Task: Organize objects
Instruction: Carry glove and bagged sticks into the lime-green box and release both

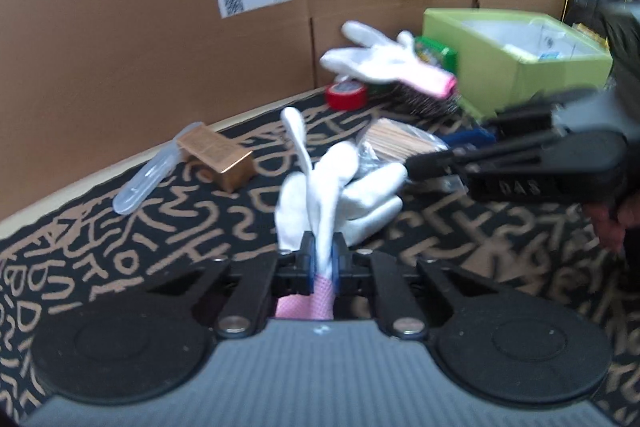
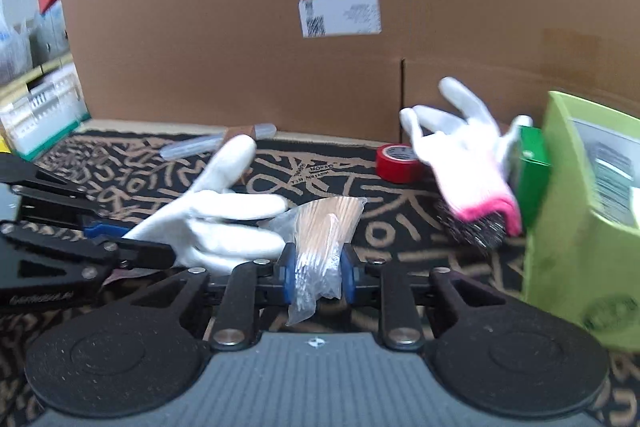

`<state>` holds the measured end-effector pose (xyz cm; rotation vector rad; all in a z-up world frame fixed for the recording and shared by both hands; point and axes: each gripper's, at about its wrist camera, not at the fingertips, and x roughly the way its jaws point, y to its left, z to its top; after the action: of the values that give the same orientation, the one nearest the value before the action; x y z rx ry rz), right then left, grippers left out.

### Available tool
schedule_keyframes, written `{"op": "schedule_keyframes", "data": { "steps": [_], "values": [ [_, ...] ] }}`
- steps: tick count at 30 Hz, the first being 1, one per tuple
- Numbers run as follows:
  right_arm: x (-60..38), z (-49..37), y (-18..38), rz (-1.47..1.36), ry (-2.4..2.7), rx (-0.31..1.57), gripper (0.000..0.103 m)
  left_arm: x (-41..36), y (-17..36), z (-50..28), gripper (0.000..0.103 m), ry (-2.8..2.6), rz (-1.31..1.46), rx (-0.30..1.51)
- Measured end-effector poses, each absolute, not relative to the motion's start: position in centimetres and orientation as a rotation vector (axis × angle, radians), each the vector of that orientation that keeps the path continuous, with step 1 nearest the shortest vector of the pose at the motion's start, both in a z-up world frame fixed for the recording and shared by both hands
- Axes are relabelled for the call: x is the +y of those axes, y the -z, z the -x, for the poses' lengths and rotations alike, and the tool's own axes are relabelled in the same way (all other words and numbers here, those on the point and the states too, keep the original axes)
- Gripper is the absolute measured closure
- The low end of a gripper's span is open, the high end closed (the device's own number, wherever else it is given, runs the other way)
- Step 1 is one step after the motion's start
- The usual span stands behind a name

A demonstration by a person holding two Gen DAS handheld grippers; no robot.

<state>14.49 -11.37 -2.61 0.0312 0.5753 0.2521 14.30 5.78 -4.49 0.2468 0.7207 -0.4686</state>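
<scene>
My left gripper [image 1: 322, 251] is shut on a white glove [image 1: 340, 187] with a pink cuff and holds it above the patterned mat; it also shows in the right wrist view [image 2: 216, 219]. My right gripper [image 2: 316, 267] is shut on a clear bag of wooden sticks [image 2: 324, 227], which also shows in the left wrist view [image 1: 400, 143]. A second white glove [image 1: 384, 61] with a pink cuff lies over a wire brush [image 2: 476, 227] near the green box [image 1: 520, 67].
A red tape roll [image 2: 398, 163], a small copper box [image 1: 218, 155] and a clear tube [image 1: 148, 179] lie on the mat. A dark green box [image 2: 532, 163] stands by the light green box [image 2: 580, 227]. A cardboard wall [image 1: 160, 27] closes the back.
</scene>
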Motion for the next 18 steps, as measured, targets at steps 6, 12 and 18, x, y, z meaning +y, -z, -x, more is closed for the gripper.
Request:
{"op": "schedule_keyframes", "data": {
  "steps": [6,12,18],
  "values": [
    [-14.6,-9.9,0.4,-0.096,-0.185,0.472,0.077,3.7,0.9,-13.2,0.096,0.525,-0.146,0.674],
    [-18.7,-6.8,-1.5,-0.124,-0.069,0.381,0.077,-1.5,-2.2,-13.6,0.096,0.63,-0.093,0.628],
    [-23.5,-5.1,-3.3,-0.121,0.096,0.291,0.077,-8.0,-4.3,-15.1,0.096,0.737,-0.046,0.606]
  ]
}}
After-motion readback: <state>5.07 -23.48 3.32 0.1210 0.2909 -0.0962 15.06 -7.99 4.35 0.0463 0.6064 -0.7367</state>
